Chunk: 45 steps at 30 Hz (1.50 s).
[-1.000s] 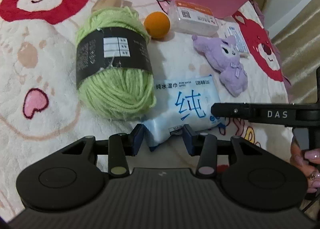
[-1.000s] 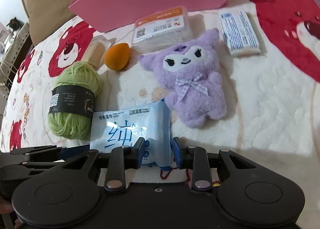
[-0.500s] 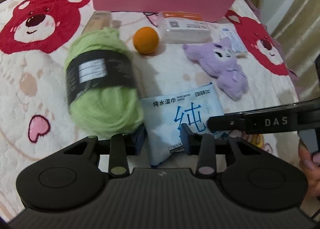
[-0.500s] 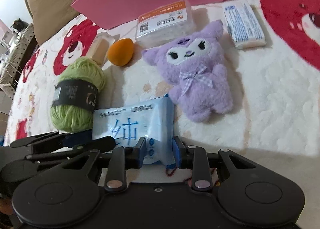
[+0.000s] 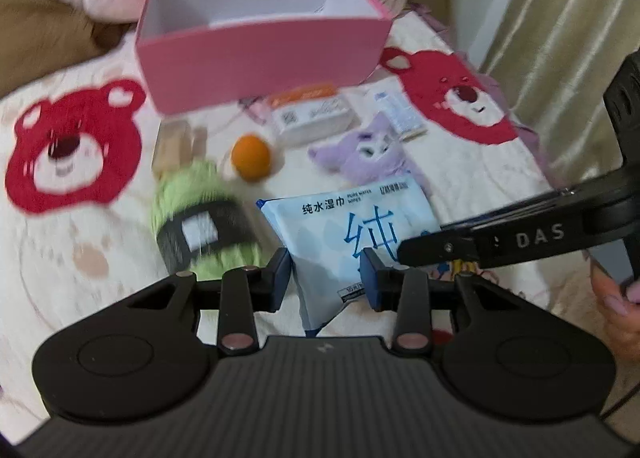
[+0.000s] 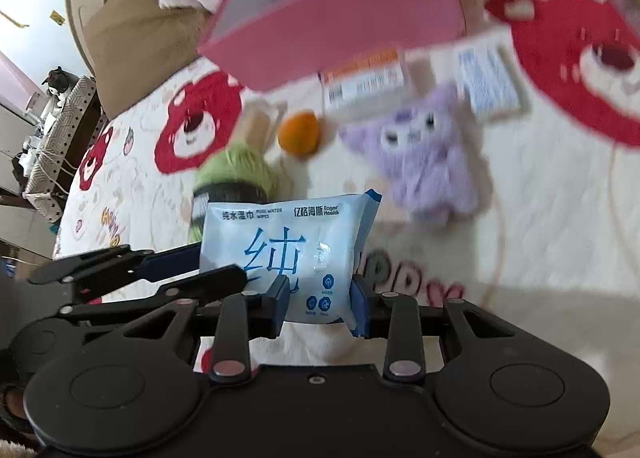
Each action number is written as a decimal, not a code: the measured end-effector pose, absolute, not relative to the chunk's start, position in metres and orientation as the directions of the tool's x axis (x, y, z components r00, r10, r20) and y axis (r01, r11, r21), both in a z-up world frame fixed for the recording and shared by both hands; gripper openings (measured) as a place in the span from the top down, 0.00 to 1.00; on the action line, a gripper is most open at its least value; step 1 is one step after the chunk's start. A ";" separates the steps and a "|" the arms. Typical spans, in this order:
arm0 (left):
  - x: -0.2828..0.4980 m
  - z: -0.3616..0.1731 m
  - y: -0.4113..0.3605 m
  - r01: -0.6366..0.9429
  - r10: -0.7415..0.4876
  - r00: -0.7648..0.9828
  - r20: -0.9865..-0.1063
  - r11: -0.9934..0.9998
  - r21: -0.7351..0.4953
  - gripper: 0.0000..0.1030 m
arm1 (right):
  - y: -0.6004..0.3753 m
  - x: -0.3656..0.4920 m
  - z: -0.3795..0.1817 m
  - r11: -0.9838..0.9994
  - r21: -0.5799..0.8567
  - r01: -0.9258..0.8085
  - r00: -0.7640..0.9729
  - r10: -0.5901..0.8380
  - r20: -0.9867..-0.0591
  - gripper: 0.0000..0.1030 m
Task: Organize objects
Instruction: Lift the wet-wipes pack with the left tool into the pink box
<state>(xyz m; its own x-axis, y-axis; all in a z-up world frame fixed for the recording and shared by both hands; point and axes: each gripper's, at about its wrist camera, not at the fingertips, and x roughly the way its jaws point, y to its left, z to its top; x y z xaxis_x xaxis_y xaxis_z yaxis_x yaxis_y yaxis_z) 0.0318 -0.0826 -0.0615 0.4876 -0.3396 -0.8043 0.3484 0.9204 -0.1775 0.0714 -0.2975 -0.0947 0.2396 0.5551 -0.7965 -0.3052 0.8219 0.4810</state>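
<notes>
A pale blue pack of wet wipes (image 5: 352, 230) (image 6: 288, 246) hangs in the air above the bed, held from two sides. My left gripper (image 5: 324, 274) is shut on its near corner. My right gripper (image 6: 318, 294) has its pads against the pack's lower edge, and its jaws are opening with the pack between them. In the left wrist view the right gripper's fingers (image 5: 440, 248) come in from the right onto the pack. An open pink box (image 5: 260, 46) (image 6: 340, 30) stands at the back, empty as far as I can see inside.
On the bear-print blanket (image 5: 72, 146) lie a green yarn ball (image 5: 204, 222), an orange ball (image 5: 251, 156), a purple plush (image 5: 368, 154), a clear box with an orange label (image 5: 312, 114), a tissue pack (image 5: 398, 110) and a beige box (image 5: 176, 142). Curtains (image 5: 560, 18) hang at right.
Both grippers have risen with the wet wipes pack, which has left the blanket. The pink box's open top has come into view, and the left gripper has rolled a little.
</notes>
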 end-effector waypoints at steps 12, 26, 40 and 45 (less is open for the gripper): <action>0.105 0.029 -0.078 0.401 -0.399 0.544 -0.738 0.896 -0.189 0.64 | -0.298 0.114 -0.004 0.818 0.421 -0.391 0.464 0.571 -0.678 0.63; 0.232 0.026 -0.077 0.326 -0.417 0.581 -0.699 0.906 -0.269 0.64 | -0.276 0.212 0.018 0.855 0.265 -0.445 0.581 0.502 -0.641 0.76; 0.328 -0.068 -0.094 0.230 -0.404 0.499 -0.767 0.915 -0.332 0.65 | -0.245 0.309 -0.055 0.900 0.120 -0.420 0.499 0.339 -0.798 0.76; 0.343 -0.083 -0.106 0.202 -0.374 0.465 -0.802 0.927 -0.315 0.67 | -0.237 0.325 -0.067 0.912 0.044 -0.408 0.494 0.261 -0.830 0.76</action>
<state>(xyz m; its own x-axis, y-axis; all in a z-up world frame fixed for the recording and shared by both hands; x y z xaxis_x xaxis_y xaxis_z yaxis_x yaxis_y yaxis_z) 0.3434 -0.1060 -0.0827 0.4652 -0.3742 -0.8022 0.2022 0.9272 -0.3152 0.3253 -0.2365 -0.0670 0.4937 0.2607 -0.8296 -0.4081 0.9119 0.0437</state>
